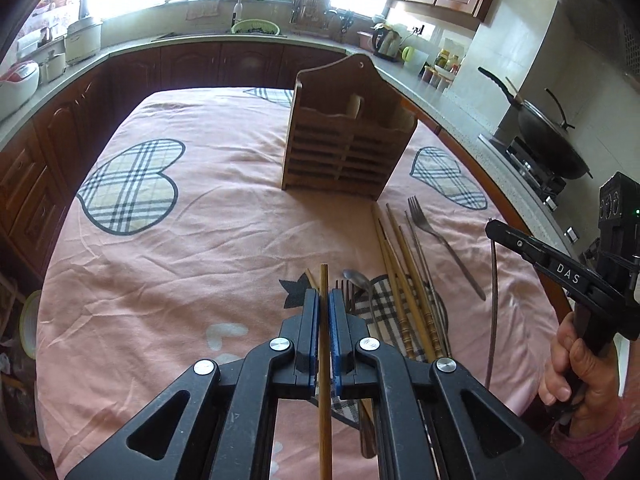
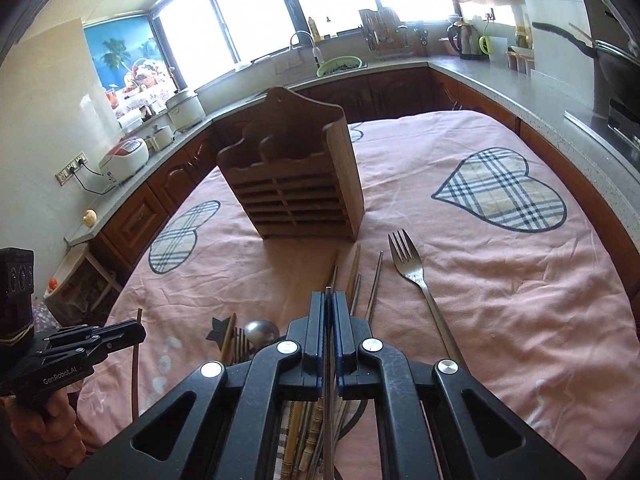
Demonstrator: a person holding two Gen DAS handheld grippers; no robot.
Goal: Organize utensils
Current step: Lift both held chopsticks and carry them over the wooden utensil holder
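Left wrist view: left claw pinches a wooden chopstick above the worktop's near edge; the wooden holder stands farther back. Right wrist view: right claw pinches a thin metal chopstick over the loose pile. Next, I'd say, each goes into a holder slot.

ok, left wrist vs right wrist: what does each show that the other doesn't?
Left wrist only: the wok on the stove, and the left hand-held gripper shut on a wooden chopstick seen close up.

Right wrist only: the beach poster, the rice cooker, and the right hand-held gripper shut on a thin dark chopstick.

Both: the wooden utensil holder, the fork, the loose chopsticks, the spoon, the pink tablecloth, the sink.
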